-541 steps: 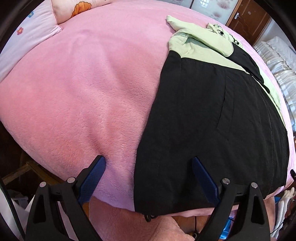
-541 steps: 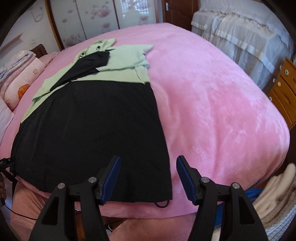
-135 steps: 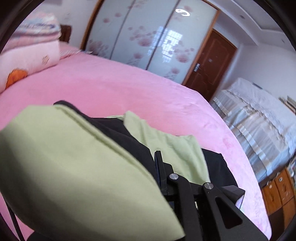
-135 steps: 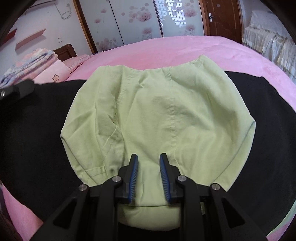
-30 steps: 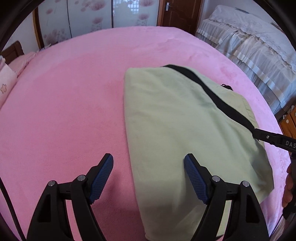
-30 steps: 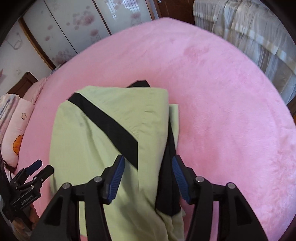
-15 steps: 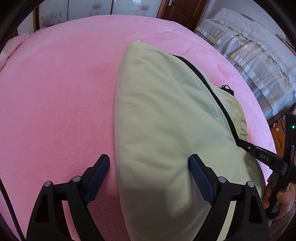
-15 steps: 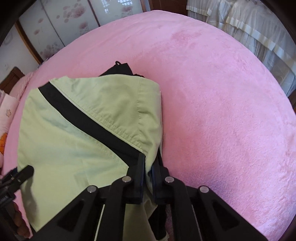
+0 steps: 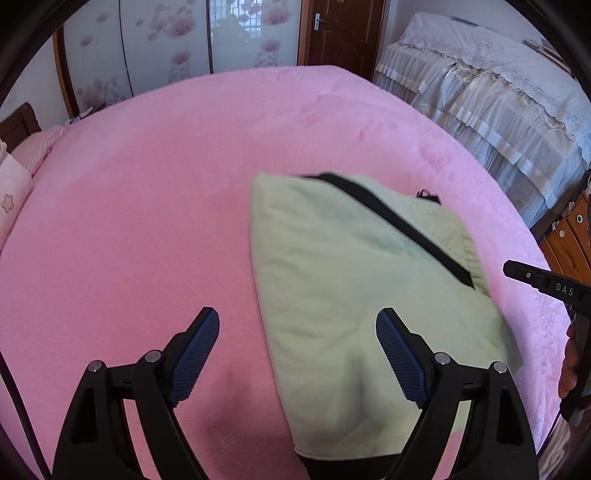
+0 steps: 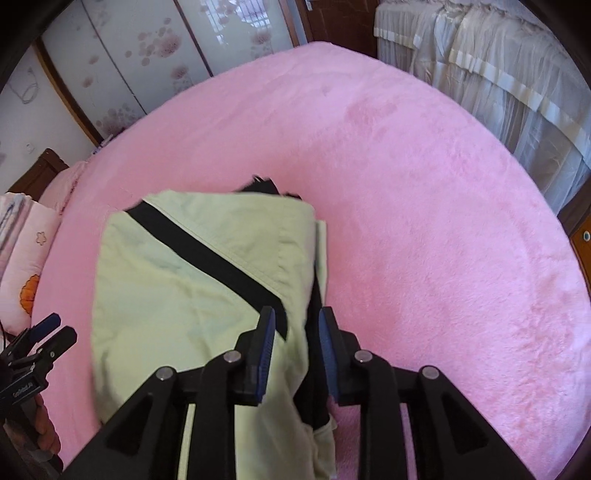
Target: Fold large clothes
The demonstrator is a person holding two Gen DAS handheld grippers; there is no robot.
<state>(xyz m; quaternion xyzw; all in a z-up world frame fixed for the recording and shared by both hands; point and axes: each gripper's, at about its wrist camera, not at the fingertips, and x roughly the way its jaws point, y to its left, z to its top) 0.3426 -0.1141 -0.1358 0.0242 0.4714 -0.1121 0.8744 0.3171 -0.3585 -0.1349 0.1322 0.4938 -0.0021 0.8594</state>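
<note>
The folded garment (image 9: pixel 351 280), pale green with a black diagonal stripe, lies on the pink bed (image 9: pixel 147 184). My left gripper (image 9: pixel 297 347) is open and empty, with the garment's near left edge between its fingers. In the right wrist view the garment (image 10: pixel 184 288) shows black layers at its right edge. My right gripper (image 10: pixel 295 332) is partly open around that near right edge, its pads apart from the cloth. The right gripper also shows at the right rim of the left wrist view (image 9: pixel 535 284), and the left gripper at the left rim of the right wrist view (image 10: pixel 44 336).
Pillows (image 10: pixel 26 258) lie at the bed's left end. A second bed with a white lace cover (image 9: pixel 498 92) stands to the right, with a wooden drawer chest (image 9: pixel 572 236) beside it. Floral sliding wardrobe doors (image 9: pixel 184 48) and a brown door (image 9: pixel 343 29) are behind.
My right gripper was shut on the garment's right edge half a second ago and has now opened. The lifted garment has dropped flatter onto the bed. My left gripper has pulled back.
</note>
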